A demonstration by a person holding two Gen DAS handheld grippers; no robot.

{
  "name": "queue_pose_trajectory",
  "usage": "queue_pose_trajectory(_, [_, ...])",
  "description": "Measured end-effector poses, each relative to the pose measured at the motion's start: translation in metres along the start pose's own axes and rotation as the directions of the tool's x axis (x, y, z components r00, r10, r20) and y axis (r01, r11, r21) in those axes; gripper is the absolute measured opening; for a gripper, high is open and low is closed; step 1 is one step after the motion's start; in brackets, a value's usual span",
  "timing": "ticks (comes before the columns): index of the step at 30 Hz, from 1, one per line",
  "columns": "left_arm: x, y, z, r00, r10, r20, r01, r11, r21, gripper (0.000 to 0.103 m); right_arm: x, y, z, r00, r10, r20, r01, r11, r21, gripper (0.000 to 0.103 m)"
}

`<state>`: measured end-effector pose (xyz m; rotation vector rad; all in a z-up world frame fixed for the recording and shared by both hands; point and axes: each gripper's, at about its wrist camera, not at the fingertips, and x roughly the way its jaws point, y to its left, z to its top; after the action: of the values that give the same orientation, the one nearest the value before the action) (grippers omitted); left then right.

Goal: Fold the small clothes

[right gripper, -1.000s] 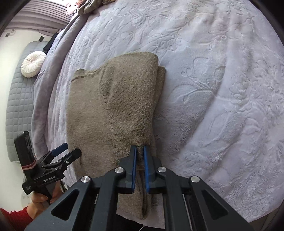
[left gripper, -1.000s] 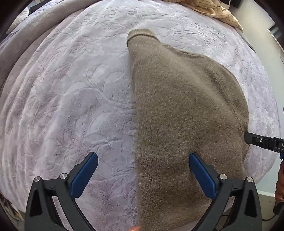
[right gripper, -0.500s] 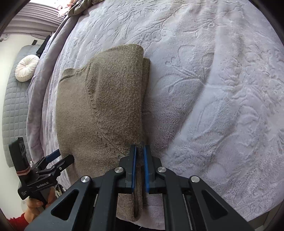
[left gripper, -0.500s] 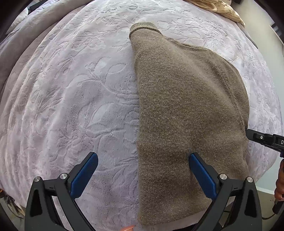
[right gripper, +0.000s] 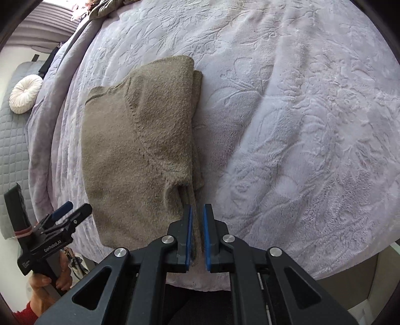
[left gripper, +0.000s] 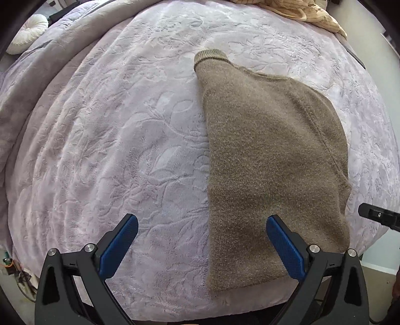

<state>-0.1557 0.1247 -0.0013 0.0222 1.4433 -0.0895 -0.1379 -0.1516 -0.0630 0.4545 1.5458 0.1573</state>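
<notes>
On the blanket (left gripper: 125, 125), a folded sweater (left gripper: 262, 162) lies; its edge is being released by the opening right gripper (right gripper: 197, 212), while the left gripper (left gripper: 200, 240) is held wide, empty.

sweater (left gripper: 270, 160) on blanket (left gripper: 125, 150), near its front edge | round cushion (right gripper: 25, 93) far left, beyond blanket | crumpled cloth (left gripper: 300, 10) at far edge, behind sweater

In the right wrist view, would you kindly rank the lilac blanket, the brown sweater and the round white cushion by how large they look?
1. lilac blanket, fills most of the frame
2. brown sweater
3. round white cushion, though it lies farther from the camera, so its true size is unsure
</notes>
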Motion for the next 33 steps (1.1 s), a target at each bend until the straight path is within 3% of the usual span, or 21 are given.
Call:
queue_pose_trajectory(1, [-0.005, 0.001, 0.0, 1.0, 0.003, 0.013, -0.003, 1.0, -0.008, 0.103, -0.002, 0.006, -0.002, 1.0, -0.019, 0.003, 0.019, 1.0, -0.014, 0.037])
queue_pose_trajectory(2, [-0.01, 0.003, 0.0, 1.0, 0.001, 0.024, 0.0, 1.0, -0.016, 0.103, -0.004, 0.013, -0.005, 0.999, -0.038, 0.009, 0.038, 0.999, -0.028, 0.068])
queue_pose_trajectory(3, [-0.013, 0.007, 0.001, 1.0, -0.007, 0.027, 0.008, 1.0, -0.024, 0.103, -0.006, 0.018, -0.006, 0.999, -0.048, 0.016, 0.048, 0.998, -0.039, 0.078])
queue_pose_trajectory(4, [-0.016, 0.008, 0.003, 1.0, -0.01, 0.021, 0.011, 0.999, -0.032, 0.103, -0.008, 0.024, -0.008, 0.998, -0.048, 0.027, 0.049, 0.997, -0.051, 0.081])
queue_pose_trajectory(9, [-0.027, 0.009, 0.005, 0.998, 0.057, -0.011, -0.057, 0.996, -0.066, 0.103, -0.024, 0.05, -0.013, 0.993, -0.081, 0.089, 0.091, 0.99, -0.109, 0.083])
queue_pose_trajectory(13, [-0.041, 0.009, 0.002, 1.0, 0.031, -0.003, -0.031, 0.997, -0.067, 0.103, -0.037, 0.066, -0.015, 0.982, -0.108, 0.153, 0.129, 0.982, -0.135, 0.103])
queue_pose_trajectory(16, [-0.048, 0.008, 0.002, 0.999, 0.041, -0.007, -0.041, 0.998, -0.048, 0.103, -0.043, 0.075, -0.015, 0.976, -0.108, 0.191, 0.138, 0.978, -0.156, 0.103])
queue_pose_trajectory(21, [-0.057, 0.005, 0.0, 0.999, 0.047, 0.005, -0.047, 0.998, -0.035, 0.103, -0.044, 0.085, -0.015, 0.979, -0.146, 0.145, 0.171, 0.97, -0.174, 0.103])
queue_pose_trajectory(33, [-0.058, 0.002, -0.001, 0.999, 0.052, -0.01, -0.053, 0.998, -0.042, 0.103, -0.049, 0.081, -0.014, 0.979, -0.174, 0.111, 0.184, 0.979, -0.089, 0.103])
